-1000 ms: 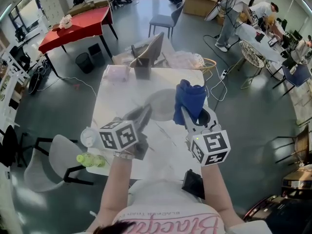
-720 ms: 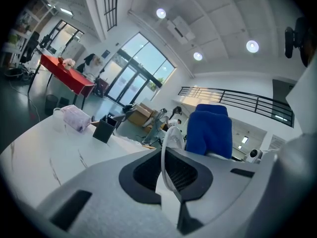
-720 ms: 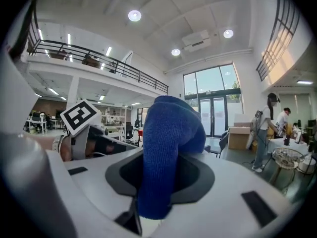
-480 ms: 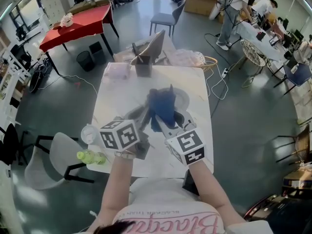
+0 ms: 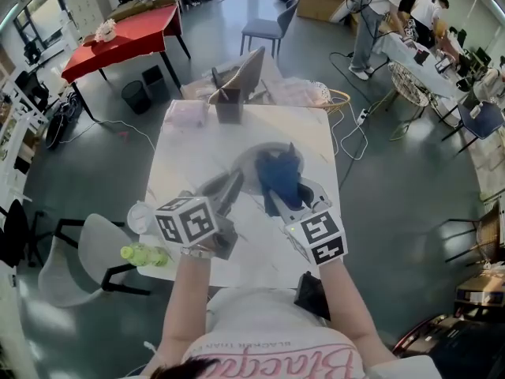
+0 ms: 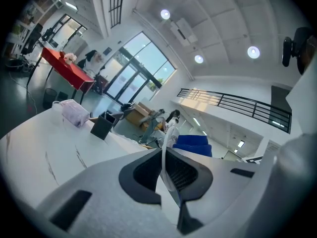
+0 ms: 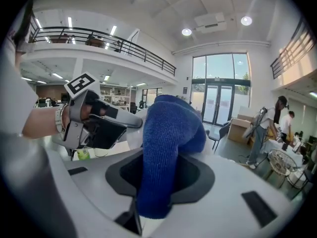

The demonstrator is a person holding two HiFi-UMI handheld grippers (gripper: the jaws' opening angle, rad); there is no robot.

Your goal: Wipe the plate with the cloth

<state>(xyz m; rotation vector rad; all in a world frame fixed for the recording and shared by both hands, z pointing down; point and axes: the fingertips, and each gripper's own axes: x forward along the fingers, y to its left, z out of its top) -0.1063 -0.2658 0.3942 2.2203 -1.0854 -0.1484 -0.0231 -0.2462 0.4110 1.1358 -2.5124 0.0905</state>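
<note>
While the left gripper (image 5: 233, 188) is pinching the white plate's (image 5: 251, 161) rim at seven o'clock, the right gripper (image 5: 278, 204) is clamping the blue cloth (image 5: 278, 176) from five o'clock. The cloth is bunching over the plate's centre, at the white table's (image 5: 185, 152) middle.

We wear a white short-sleeved cotton T-shirt (image 5: 260, 332) w/ pink script lettering (image 5: 272, 362) across the chest; forearms are bare below the sleeves. A thin pale band (image 5: 200, 252) circles the left wrist. The light-grey moulded-plastic left gripper (image 5: 233, 185) has broad, smooth, rounded shells, a black ridged recess btwn its two jaws and dark slot marks on the flat upper faces. At the hand end it carries a white cube (image 5: 187, 221) printed w/ black square markers on each visible side. The matching light-grey plastic right gripper (image 5: 278, 199) has the same black recess and dark slots, plus its own white marker cube (image 5: 319, 238).
</note>
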